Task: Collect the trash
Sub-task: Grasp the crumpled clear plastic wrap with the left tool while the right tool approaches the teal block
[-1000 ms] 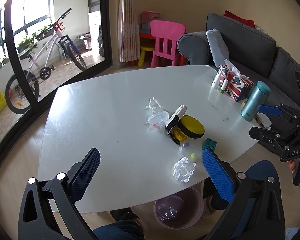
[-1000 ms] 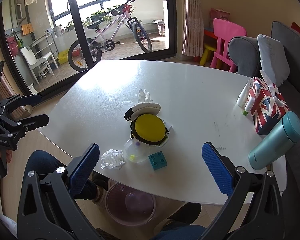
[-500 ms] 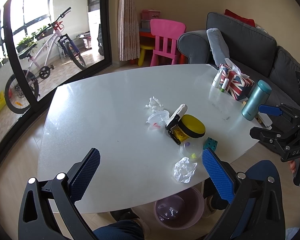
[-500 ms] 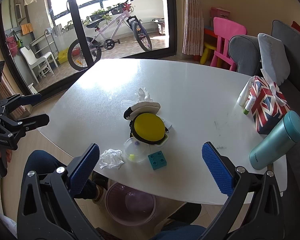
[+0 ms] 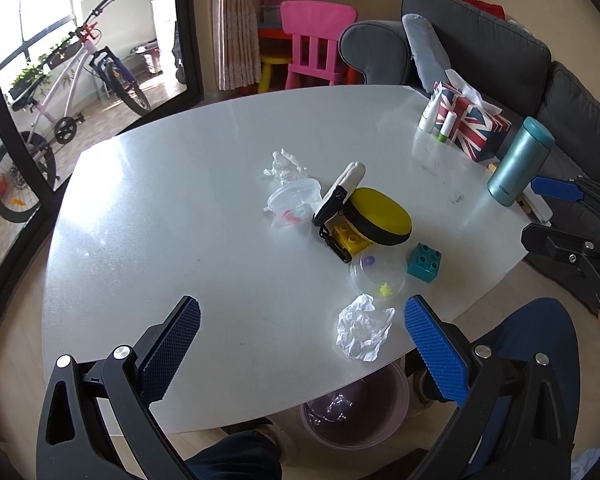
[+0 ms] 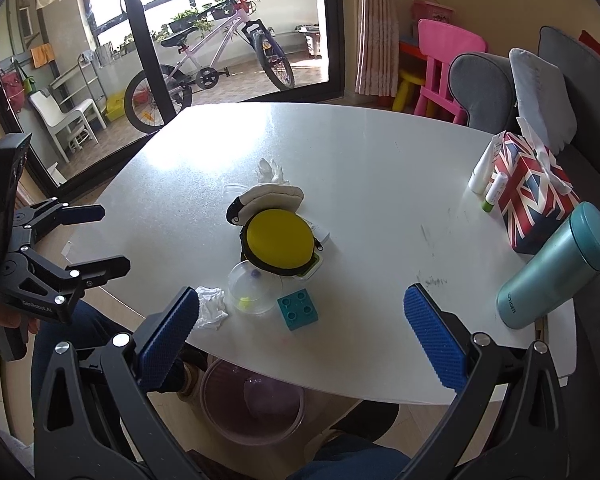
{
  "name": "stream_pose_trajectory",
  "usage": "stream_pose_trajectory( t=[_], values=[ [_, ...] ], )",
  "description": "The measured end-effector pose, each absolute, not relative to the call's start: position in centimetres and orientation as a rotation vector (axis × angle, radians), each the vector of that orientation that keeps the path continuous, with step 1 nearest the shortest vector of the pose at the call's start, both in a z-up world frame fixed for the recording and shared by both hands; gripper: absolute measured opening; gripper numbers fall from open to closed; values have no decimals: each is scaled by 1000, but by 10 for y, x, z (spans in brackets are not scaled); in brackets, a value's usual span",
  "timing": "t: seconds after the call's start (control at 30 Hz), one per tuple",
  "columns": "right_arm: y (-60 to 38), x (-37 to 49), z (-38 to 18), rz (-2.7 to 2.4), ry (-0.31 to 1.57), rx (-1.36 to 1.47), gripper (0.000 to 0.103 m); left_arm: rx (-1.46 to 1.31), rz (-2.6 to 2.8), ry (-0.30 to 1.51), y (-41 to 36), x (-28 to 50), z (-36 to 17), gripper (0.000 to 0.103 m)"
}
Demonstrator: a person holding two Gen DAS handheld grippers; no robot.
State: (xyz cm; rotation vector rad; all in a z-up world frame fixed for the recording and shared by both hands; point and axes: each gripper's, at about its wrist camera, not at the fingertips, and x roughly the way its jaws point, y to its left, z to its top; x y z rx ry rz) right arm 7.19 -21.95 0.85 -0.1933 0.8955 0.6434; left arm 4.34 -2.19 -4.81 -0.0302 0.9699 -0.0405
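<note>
We count two crumpled tissues on the white table: near-edge tissue, far tissue. One purple trash bin sits below. Left gripper and right gripper both hover wide open, holding nothing.

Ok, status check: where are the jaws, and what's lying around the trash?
Left gripper, right gripper: open, empty, above table. Crumpled tissue at near edge, bin below. Clear lid and teal block beside it.

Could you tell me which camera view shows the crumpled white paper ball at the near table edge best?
The left wrist view: the crumpled white paper ball lies fully visible beside the open left gripper. In the right wrist view the same ball is smaller and partly hidden by a finger of the open right gripper.
</note>
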Motion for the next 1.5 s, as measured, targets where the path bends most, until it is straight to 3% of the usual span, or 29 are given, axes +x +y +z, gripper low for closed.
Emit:
stream_pose_trajectory(
  t=[0.7, 0.9, 0.97, 1.07, 1.27, 1.5],
  values=[
    [-231, 84, -10, 611, 938, -188, 100, 16, -127, 1133, -56, 64, -122, 97],
    [-230, 84, -12, 612, 941, -190, 100, 4, -154, 1158, -59, 65, -132, 69],
    [-230, 84, -13, 612, 942, -191, 100, 4, -161, 1160, -60, 65, -134, 51],
    [-229, 85, -14, 612, 945, -193, 100, -4, -163, 1156, -59, 66, -133, 36],
    [-227, 86, -17, 615, 954, -198, 100, -9, -162, 1135, -53, 66, -126, 14],
    [-218, 89, -26, 627, 969, -213, 100, -30, -147, 1101, -45, 65, -116, 10]
  ],
)
